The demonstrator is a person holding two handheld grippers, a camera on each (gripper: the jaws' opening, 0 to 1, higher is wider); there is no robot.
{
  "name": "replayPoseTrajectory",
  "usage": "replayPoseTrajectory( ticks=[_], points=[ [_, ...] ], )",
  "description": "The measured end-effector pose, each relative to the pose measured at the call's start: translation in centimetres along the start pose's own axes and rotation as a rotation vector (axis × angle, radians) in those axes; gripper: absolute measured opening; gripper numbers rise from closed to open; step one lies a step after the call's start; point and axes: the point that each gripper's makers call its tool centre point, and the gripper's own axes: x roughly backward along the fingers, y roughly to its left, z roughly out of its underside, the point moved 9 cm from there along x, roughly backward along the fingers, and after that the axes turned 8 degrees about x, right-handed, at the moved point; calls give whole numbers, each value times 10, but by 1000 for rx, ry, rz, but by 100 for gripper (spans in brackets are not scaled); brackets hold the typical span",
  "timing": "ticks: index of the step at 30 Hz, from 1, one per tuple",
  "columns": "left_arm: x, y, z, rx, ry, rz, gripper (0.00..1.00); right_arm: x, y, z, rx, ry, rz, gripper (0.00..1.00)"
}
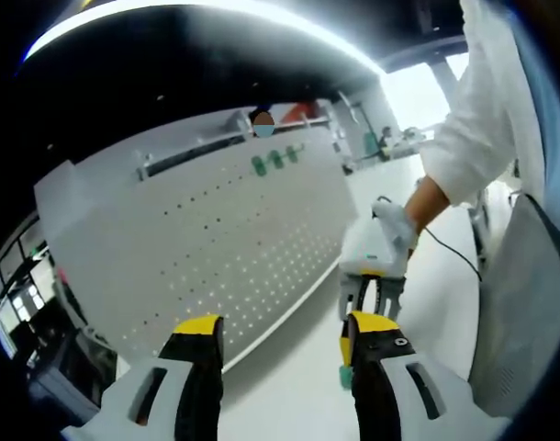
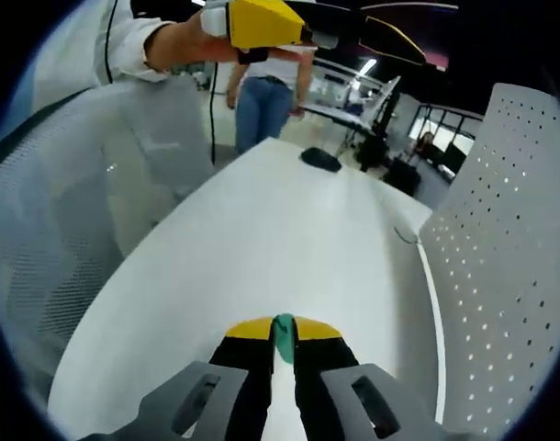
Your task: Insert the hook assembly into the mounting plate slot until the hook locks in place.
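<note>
Right gripper (image 2: pixel 282 354) pinching green hook (image 2: pixel 284 338), long axis forward; perforated mounting plate (image 2: pixel 509 257) standing right, near. Left gripper (image 1: pixel 282 333) gaping wide, empty, facing plate.

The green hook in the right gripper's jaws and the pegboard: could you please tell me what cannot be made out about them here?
- Green hook, right gripper view: only its tip shows; the jaws hide the rest.
- Green hooks on the pegboard, left gripper view: too small and blurred to tell whether locked.
- Pegboard's target slot: cannot be told among the holes.

No text, label, brand, number or sign can be read in either view
</note>
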Motion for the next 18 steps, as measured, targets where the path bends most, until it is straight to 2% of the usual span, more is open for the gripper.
replayPoseTrajectory(
  ticks=[18],
  points=[
    [2,-1,-1,5,-10,7,55,2,1,-2,29,44,-3,1]
  ],
)
